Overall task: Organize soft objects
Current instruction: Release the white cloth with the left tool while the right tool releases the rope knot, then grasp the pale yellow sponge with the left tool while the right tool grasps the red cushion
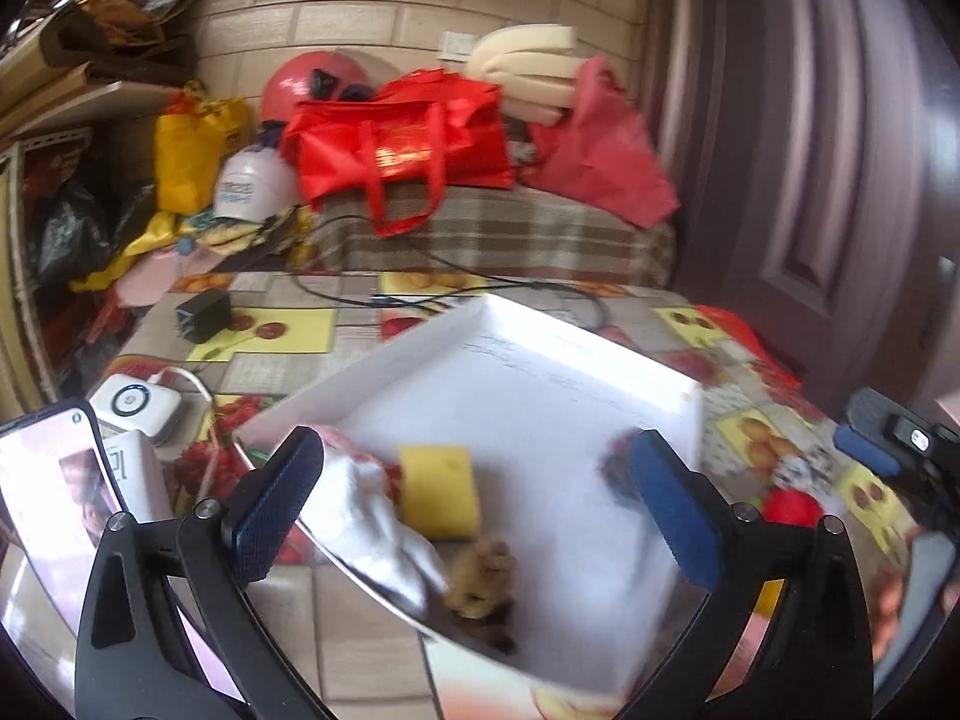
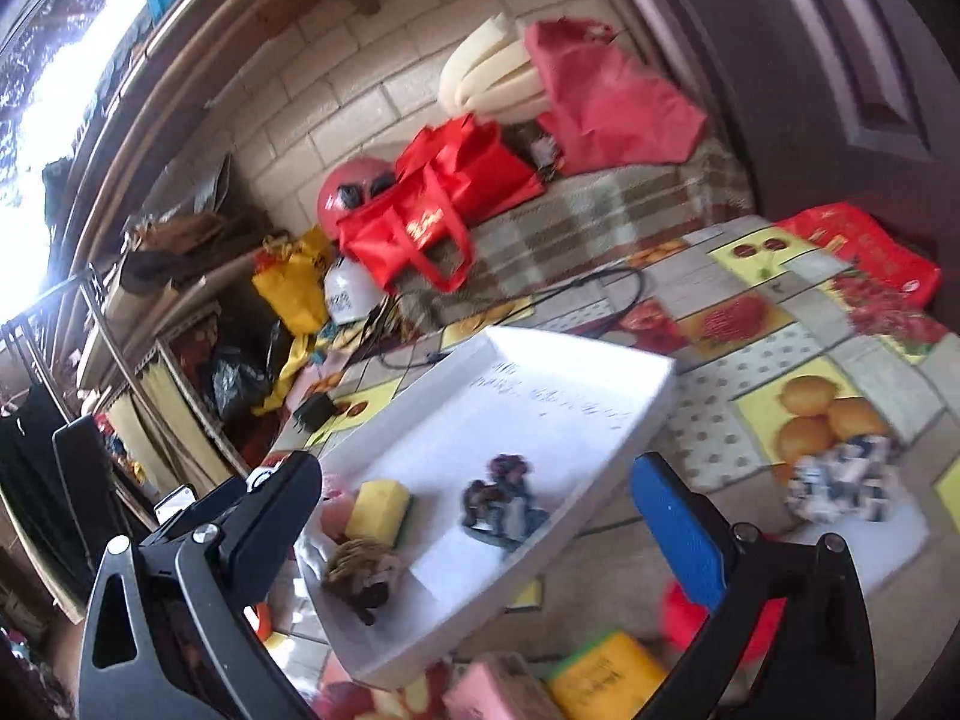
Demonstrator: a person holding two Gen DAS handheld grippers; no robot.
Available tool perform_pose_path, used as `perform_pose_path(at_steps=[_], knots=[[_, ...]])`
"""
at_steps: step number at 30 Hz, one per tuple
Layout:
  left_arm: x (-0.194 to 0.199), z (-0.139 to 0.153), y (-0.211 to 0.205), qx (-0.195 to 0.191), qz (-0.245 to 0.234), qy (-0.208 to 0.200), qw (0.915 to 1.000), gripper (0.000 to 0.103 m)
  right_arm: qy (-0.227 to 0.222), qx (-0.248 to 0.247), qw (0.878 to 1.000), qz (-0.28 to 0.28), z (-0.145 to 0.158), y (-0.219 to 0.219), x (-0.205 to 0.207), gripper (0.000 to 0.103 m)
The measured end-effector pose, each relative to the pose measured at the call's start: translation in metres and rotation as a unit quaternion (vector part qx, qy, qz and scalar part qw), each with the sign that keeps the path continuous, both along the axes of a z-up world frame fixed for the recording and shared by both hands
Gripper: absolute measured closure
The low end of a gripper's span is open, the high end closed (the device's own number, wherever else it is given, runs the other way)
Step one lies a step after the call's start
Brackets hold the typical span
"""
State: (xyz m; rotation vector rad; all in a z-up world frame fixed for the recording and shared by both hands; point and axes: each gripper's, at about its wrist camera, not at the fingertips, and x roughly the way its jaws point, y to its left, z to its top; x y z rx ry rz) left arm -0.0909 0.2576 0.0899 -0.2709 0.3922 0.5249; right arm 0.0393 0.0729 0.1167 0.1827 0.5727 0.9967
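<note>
Fruit-print tablecloth [image 2: 780, 360] under white tray [image 1: 600, 360]; brick wall [image 1: 420, 0], red bags behind. Left gripper [image 1: 480, 504], right gripper [image 2: 480, 516] jaws apart, empty.

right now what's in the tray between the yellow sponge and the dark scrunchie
Nothing: in the right wrist view only bare white tray floor separates the yellow sponge from the dark scrunchie.
</note>
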Motion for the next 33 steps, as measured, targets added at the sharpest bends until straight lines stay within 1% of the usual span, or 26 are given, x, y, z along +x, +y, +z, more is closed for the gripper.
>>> perform_pose_path(at_steps=[3,5,6,8,9,10,12,14,17,21,24,25,27,28,29,31,33], knots=[[-0.017,0.003,-0.027,0.008,-0.056,-0.002,0.9984,0.0,-0.007,0.003,0.999,-0.031,-0.005,-0.031,0.008,0.0],[-0.027,0.002,-0.048,0.015,-0.104,-0.005,0.9944,0.0,-0.003,0.005,0.999,-0.051,-0.011,-0.052,0.017,0.0],[-0.031,-0.002,-0.06,0.018,-0.135,0.002,0.9907,0.0,-0.002,0.007,0.998,-0.058,-0.014,-0.06,0.02,0.0],[-0.033,-0.012,-0.082,0.025,-0.179,0.025,0.9831,0.0,0.012,0.007,0.997,-0.08,-0.021,-0.078,0.031,0.0],[-0.031,-0.02,-0.093,0.028,-0.199,0.045,0.9785,0.0,0.029,0.001,0.996,-0.084,-0.025,-0.084,0.038,0.0],[-0.028,-0.028,-0.1,0.026,-0.211,0.061,0.9752,0.0,0.042,-0.007,0.996,-0.083,-0.028,-0.087,0.043,0.0],[-0.02,-0.041,-0.109,0.016,-0.228,0.085,0.9697,0.0,0.05,-0.028,0.994,-0.09,-0.032,-0.091,0.049,0.0],[-0.009,-0.05,-0.114,0.004,-0.232,0.112,0.9661,0.0,0.047,-0.047,0.993,-0.096,-0.035,-0.091,0.053,0.0],[-0.005,-0.055,-0.117,0.001,-0.229,0.123,0.9657,0.0,0.061,-0.055,0.994,-0.069,-0.038,-0.081,0.055,0.0],[-0.005,-0.058,-0.12,0.011,-0.223,0.128,0.9663,0.0,0.043,-0.082,0.995,-0.038,-0.042,-0.055,0.044,0.0],[-0.005,-0.058,-0.122,0.015,-0.223,0.128,0.9662,0.0,0.016,-0.107,0.994,-0.025,-0.044,-0.036,0.033,0.0],[-0.002,-0.059,-0.12,0.015,-0.221,0.129,0.9665,0.0,0.002,-0.123,0.992,-0.026,-0.047,-0.027,0.031,0.001],[0.001,-0.06,-0.118,0.013,-0.216,0.131,0.9674,0.001,-0.01,-0.148,0.989,-0.03,-0.052,-0.016,0.031,0.003],[0.002,-0.061,-0.117,0.011,-0.216,0.132,0.9675,0.005,-0.009,-0.156,0.987,-0.028,-0.056,-0.013,0.032,0.003],[0.003,-0.062,-0.116,0.007,-0.218,0.133,0.9668,0.007,-0.003,-0.165,0.986,-0.022,-0.061,-0.009,0.032,0.004],[0.006,-0.065,-0.116,0.001,-0.22,0.139,0.9654,0.008,0.006,-0.181,0.983,-0.015,-0.068,-0.007,0.034,0.008],[0.009,-0.066,-0.117,-0.001,-0.225,0.143,0.9638,0.009,0.011,-0.179,0.984,-0.014,-0.068,-0.009,0.035,0.013]])
